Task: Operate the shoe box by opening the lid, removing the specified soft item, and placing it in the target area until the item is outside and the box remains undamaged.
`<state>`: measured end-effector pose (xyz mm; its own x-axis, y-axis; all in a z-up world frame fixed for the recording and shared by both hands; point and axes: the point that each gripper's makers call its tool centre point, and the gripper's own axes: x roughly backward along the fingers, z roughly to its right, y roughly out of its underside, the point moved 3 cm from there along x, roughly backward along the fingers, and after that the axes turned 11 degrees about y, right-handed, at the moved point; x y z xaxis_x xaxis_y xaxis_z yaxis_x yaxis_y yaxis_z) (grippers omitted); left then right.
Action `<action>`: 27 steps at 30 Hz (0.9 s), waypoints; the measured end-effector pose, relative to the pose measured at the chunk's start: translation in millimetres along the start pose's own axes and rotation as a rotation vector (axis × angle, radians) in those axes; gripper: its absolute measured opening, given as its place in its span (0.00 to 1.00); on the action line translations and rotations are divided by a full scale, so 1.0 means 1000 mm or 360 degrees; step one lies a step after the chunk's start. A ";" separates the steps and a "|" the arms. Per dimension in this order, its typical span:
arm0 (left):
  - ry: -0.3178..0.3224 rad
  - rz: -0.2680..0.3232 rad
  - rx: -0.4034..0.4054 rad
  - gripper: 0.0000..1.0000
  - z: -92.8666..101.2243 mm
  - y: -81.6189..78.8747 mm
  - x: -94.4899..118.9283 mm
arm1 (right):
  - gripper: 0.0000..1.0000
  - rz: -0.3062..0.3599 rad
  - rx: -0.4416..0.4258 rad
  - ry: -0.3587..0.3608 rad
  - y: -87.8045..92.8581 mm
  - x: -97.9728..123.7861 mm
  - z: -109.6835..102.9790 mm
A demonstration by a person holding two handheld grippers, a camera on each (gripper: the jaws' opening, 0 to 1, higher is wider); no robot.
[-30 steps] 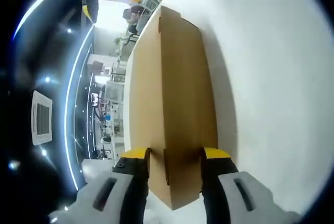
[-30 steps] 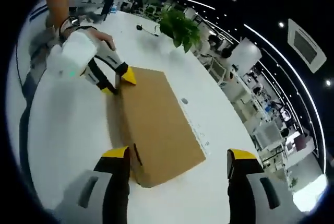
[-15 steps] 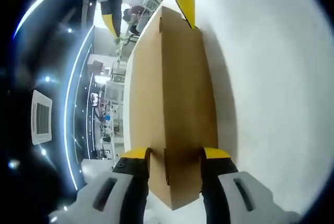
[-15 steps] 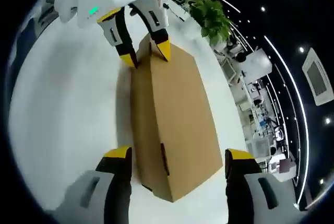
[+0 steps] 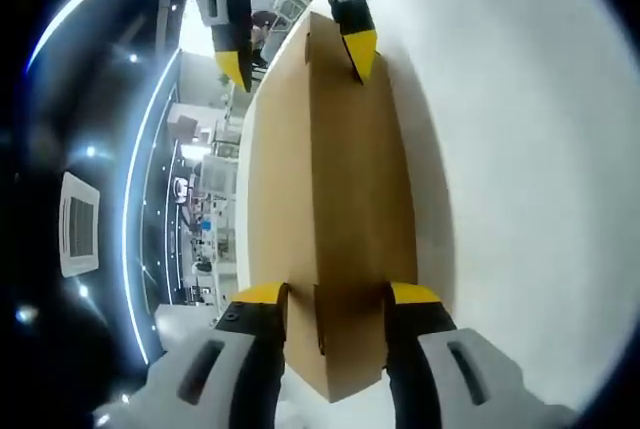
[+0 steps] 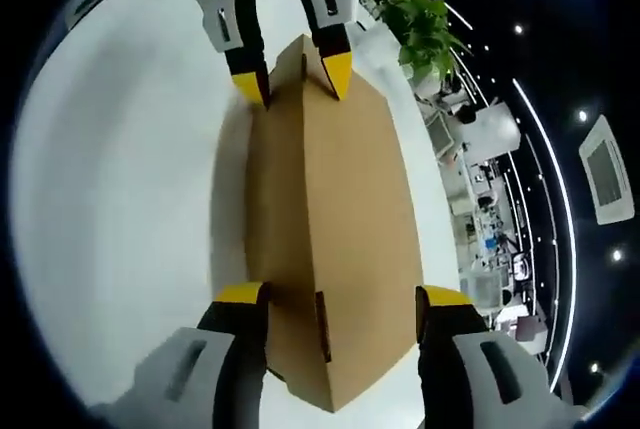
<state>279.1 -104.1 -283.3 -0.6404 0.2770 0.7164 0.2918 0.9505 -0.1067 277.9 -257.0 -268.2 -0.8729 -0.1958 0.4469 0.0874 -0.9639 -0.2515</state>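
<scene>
1. The white desk (image 5: 520, 149) carries everything; in the right gripper view its bare surface (image 6: 120, 199) spreads out beside the box.
2. The brown cardboard shoe box (image 5: 330, 199) lies lengthwise on the desk with its lid closed, running away from the camera in the left gripper view and likewise in the right gripper view (image 6: 335, 219). Any soft item inside cannot be seen.
3. The left hand-held gripper (image 5: 338, 297) sits clamped narrowly on the near end of the shoe box, its yellow-tipped jaws pressing both sides; this grip matches the picture half a second ago. In the right gripper view it appears at the far end (image 6: 293, 69).
4. The right hand-held gripper (image 6: 340, 297) now straddles its own end of the shoe box, jaws drawn in closer to the cardboard than half a second ago, when they stood wide and clear. They seem to touch the sides, though the contact is hard to confirm.
5. In the left gripper view that right hand-held gripper (image 5: 297, 54) has come further down over the far end, one tip on the box edge.
6. A green potted plant (image 6: 425, 29) stands past the desk.
</scene>
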 end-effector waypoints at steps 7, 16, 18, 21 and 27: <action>0.0003 0.0002 -0.0005 0.38 0.000 0.000 0.000 | 0.55 0.0002 0.0034 0.0003 0.001 -0.002 -0.004; 0.0004 -0.0011 0.0001 0.38 0.000 0.000 0.000 | 0.47 0.0002 0.0100 -0.0011 0.000 -0.004 -0.011; 0.0005 -0.0013 0.0001 0.38 0.001 0.000 0.000 | 0.43 0.0005 0.0108 -0.0021 0.001 -0.003 -0.014; 0.0008 -0.0013 0.0001 0.38 0.000 0.000 0.000 | 0.41 0.0015 0.0134 -0.0016 0.000 -0.003 -0.016; 0.0012 0.0000 -0.0002 0.38 0.000 0.000 0.000 | 0.40 0.0023 0.0133 -0.0006 0.001 -0.002 -0.016</action>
<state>278.6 -104.2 -283.2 -0.6348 0.2759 0.7217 0.2928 0.9503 -0.1056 272.2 -254.3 -283.0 -0.8693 -0.2104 0.4472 0.1399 -0.9726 -0.1856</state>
